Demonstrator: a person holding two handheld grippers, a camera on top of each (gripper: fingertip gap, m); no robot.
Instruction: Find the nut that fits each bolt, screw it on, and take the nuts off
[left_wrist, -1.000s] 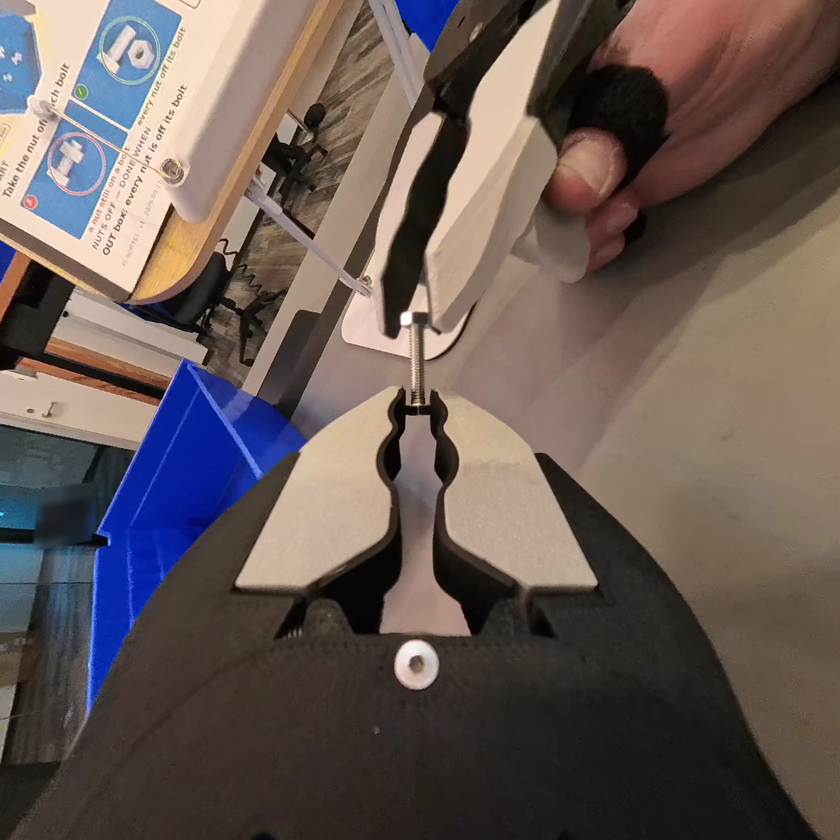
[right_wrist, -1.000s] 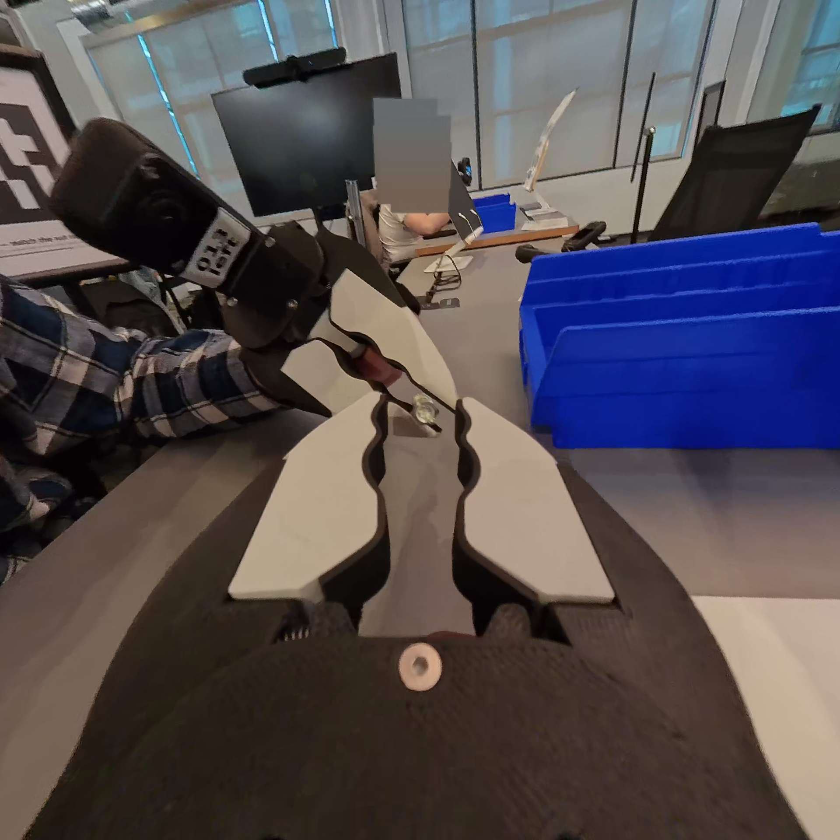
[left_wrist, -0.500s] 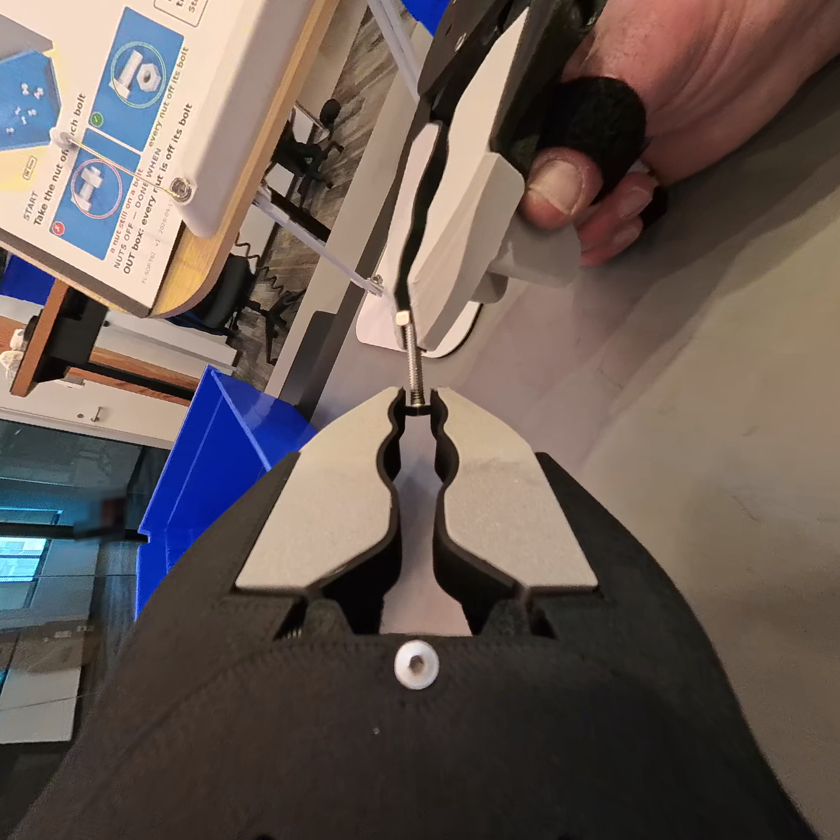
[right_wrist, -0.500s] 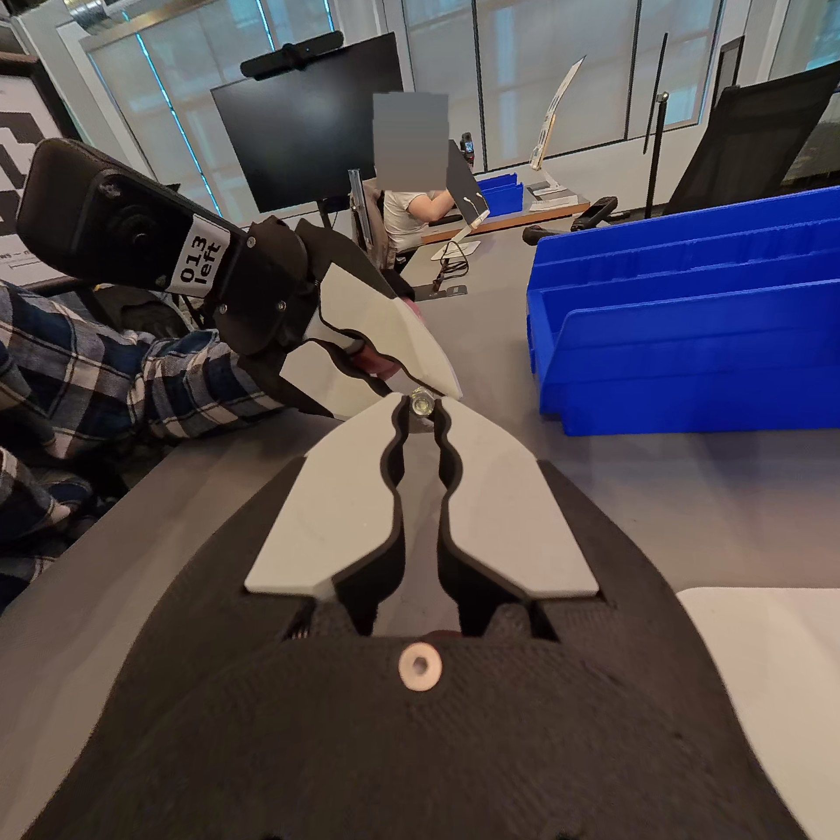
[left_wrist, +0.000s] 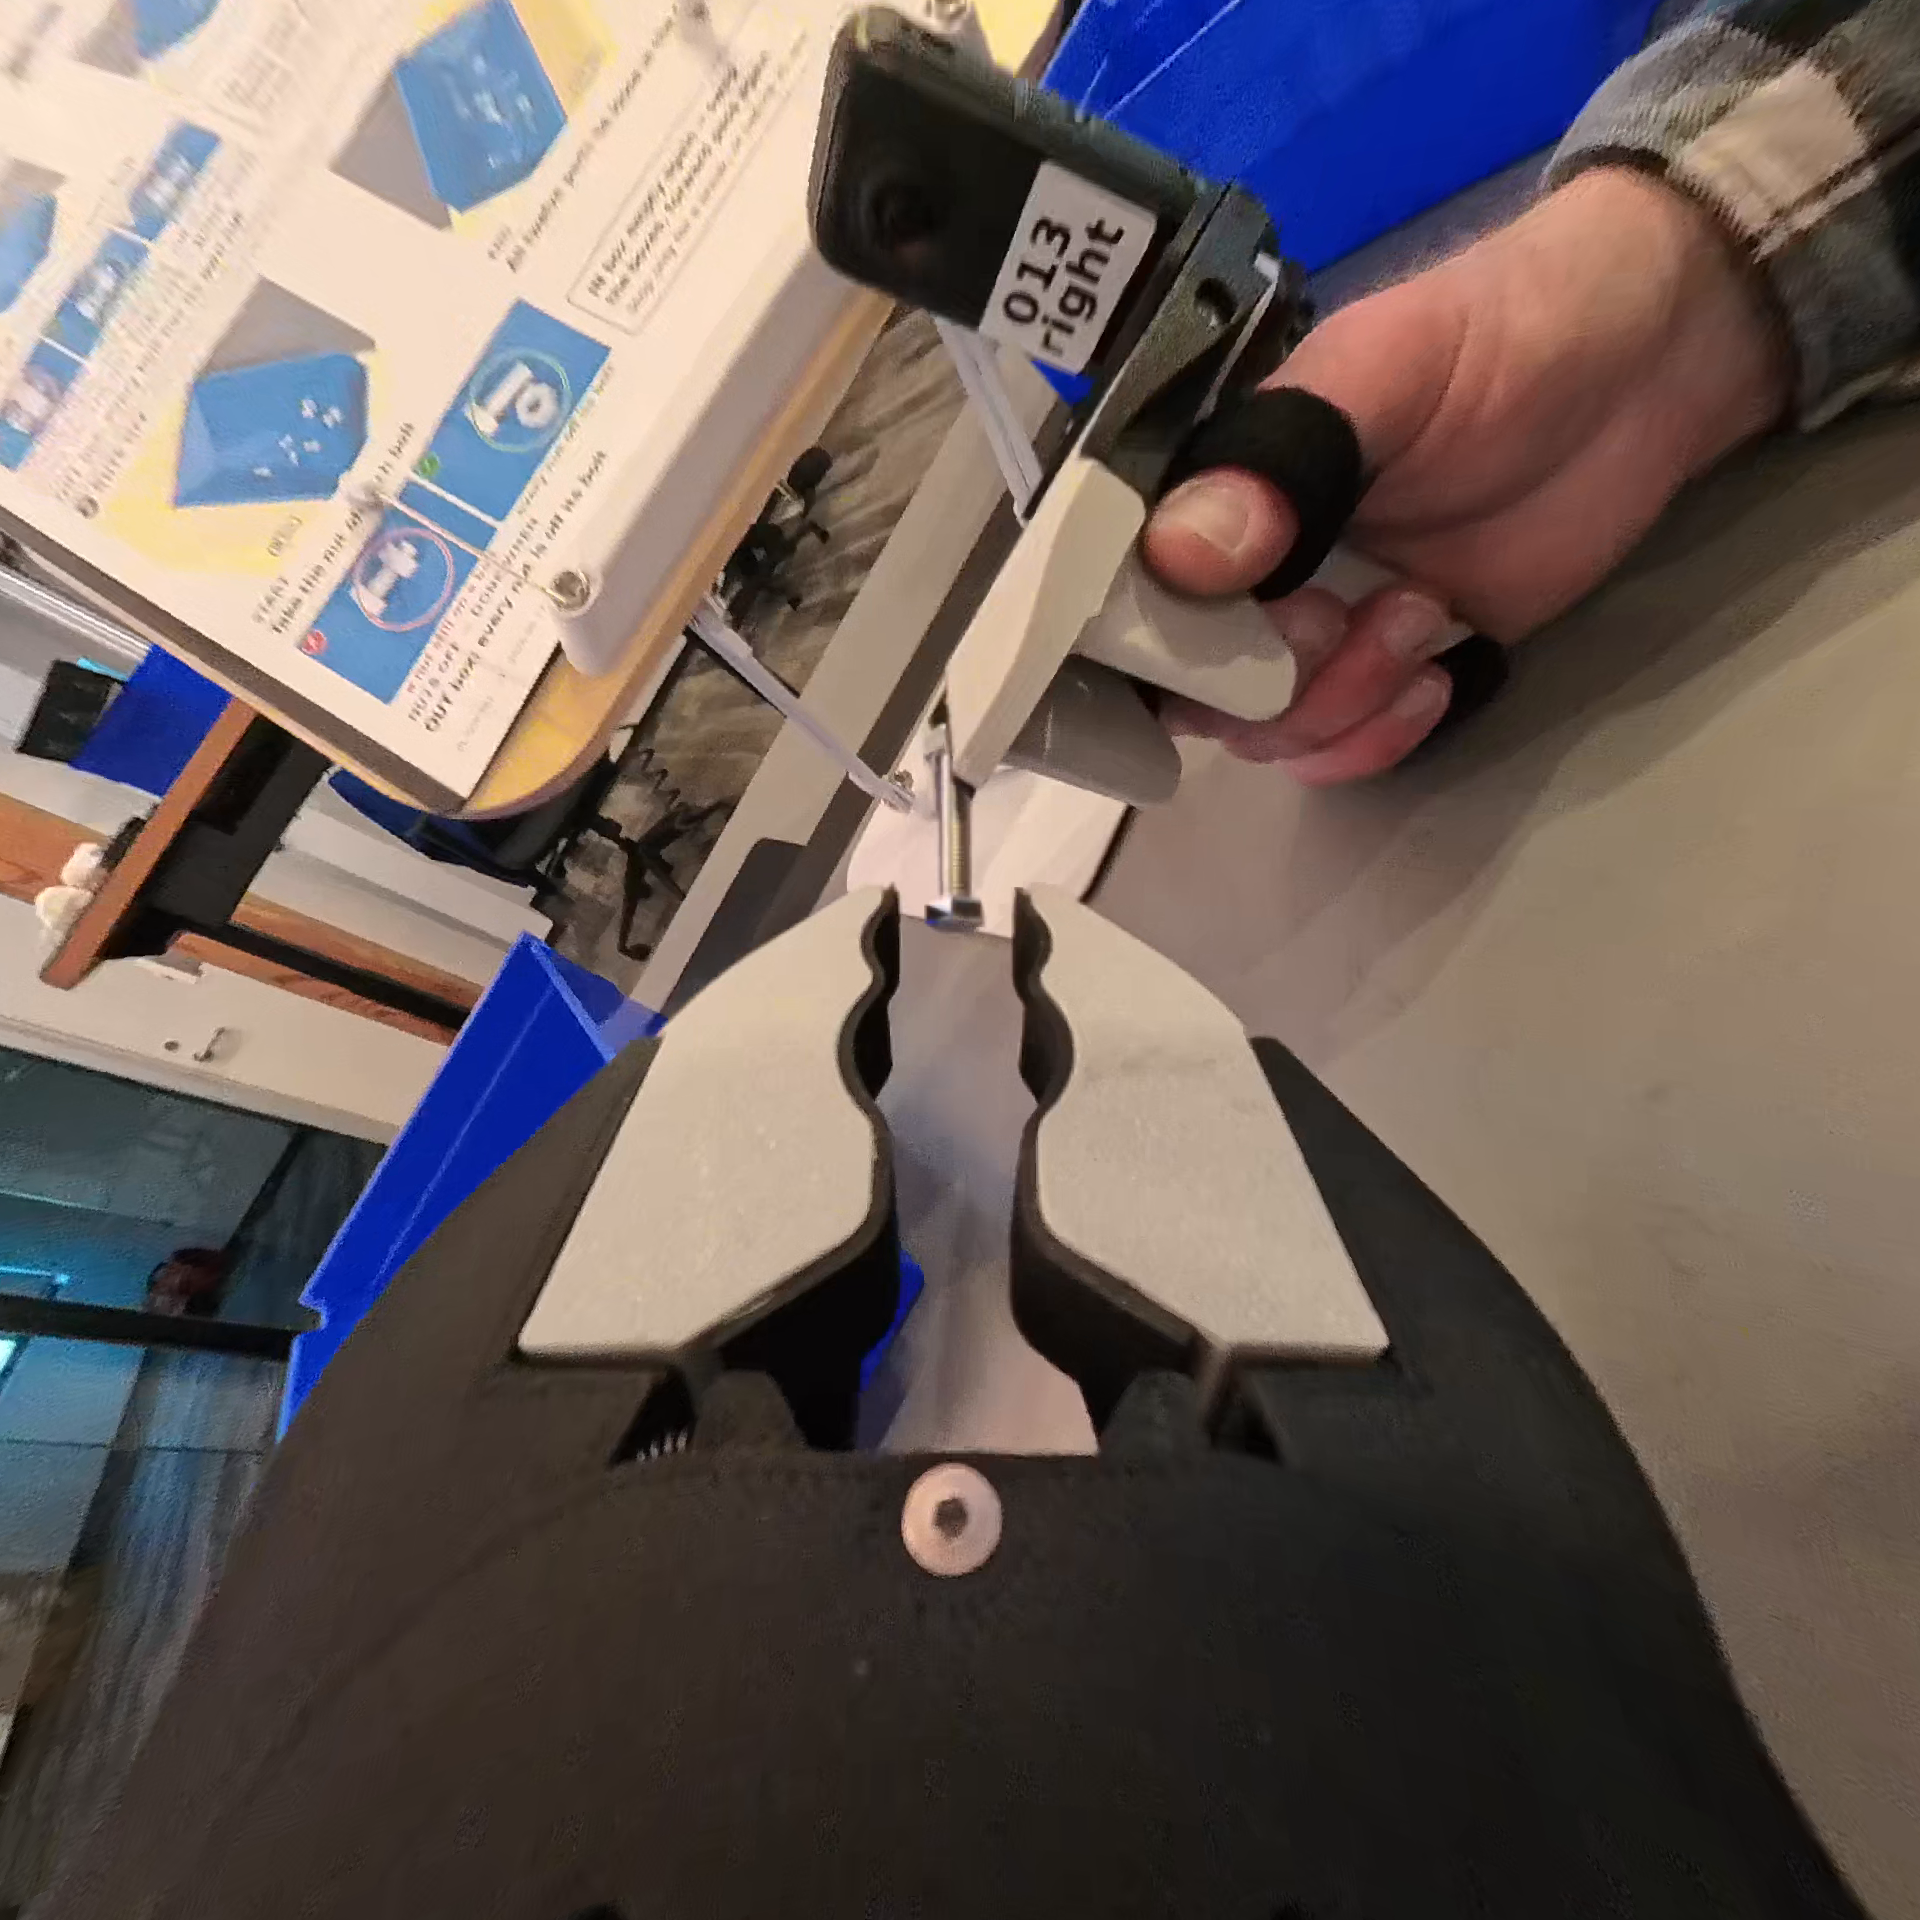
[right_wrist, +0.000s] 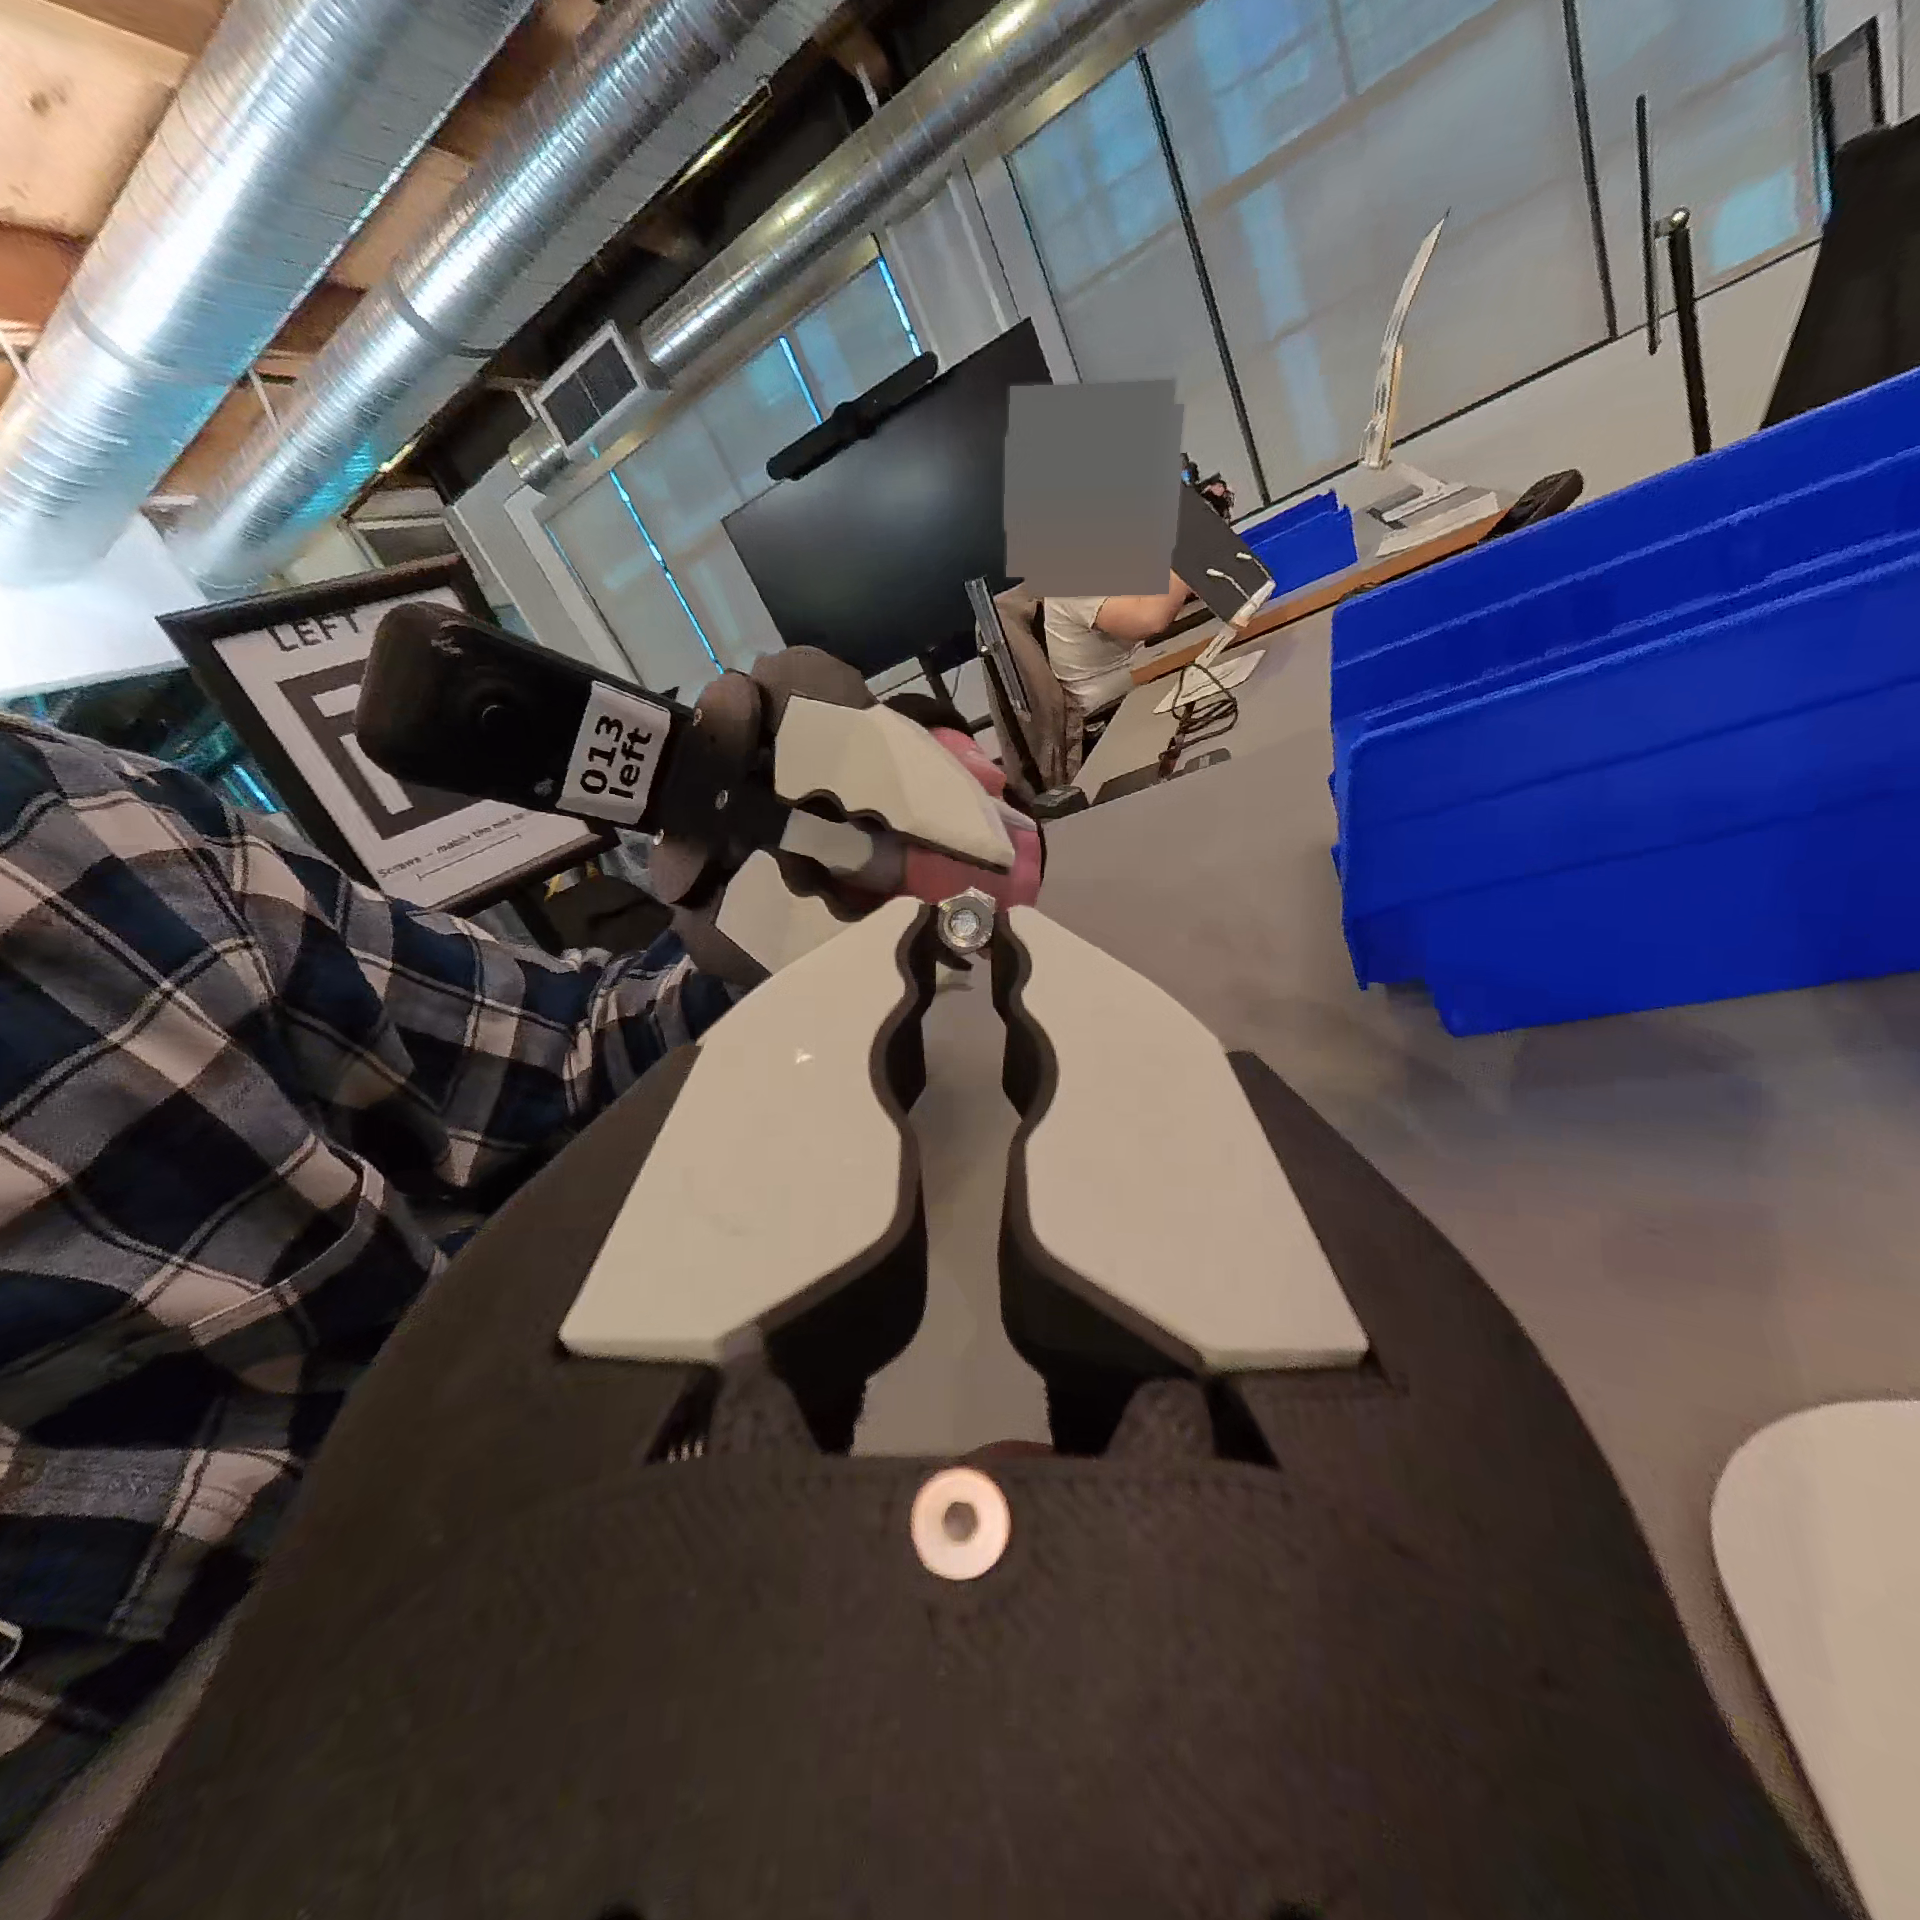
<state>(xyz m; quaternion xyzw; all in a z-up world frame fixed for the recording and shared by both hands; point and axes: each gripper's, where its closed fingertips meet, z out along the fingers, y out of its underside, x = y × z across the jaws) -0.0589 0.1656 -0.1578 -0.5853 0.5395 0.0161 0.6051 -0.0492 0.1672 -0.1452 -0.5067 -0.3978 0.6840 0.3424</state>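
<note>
Gripping a hexagonal steel nut (right_wrist: 964, 923), right tongs (right_wrist: 961, 935).

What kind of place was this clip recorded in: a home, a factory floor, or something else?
Most likely an open-plan office or lab set up for data collection. Exposed silver ventilation ducts run overhead, a large black monitor stands before glass partition walls, and stacked blue plastic storage bins sit on a long grey table.

The bolt (left_wrist: 954, 831) and nut (right_wrist: 964, 923) are shiny silver. Each gripper (right_wrist: 961, 940) has pale grey fingers (right_wrist: 790, 1164) on a black body. The bins (right_wrist: 1621, 769) are bright blue, the table (left_wrist: 1558, 1039) plain grey. The sleeve (right_wrist: 208, 1039) is plaid, seemingly navy and white through the blur.
</note>
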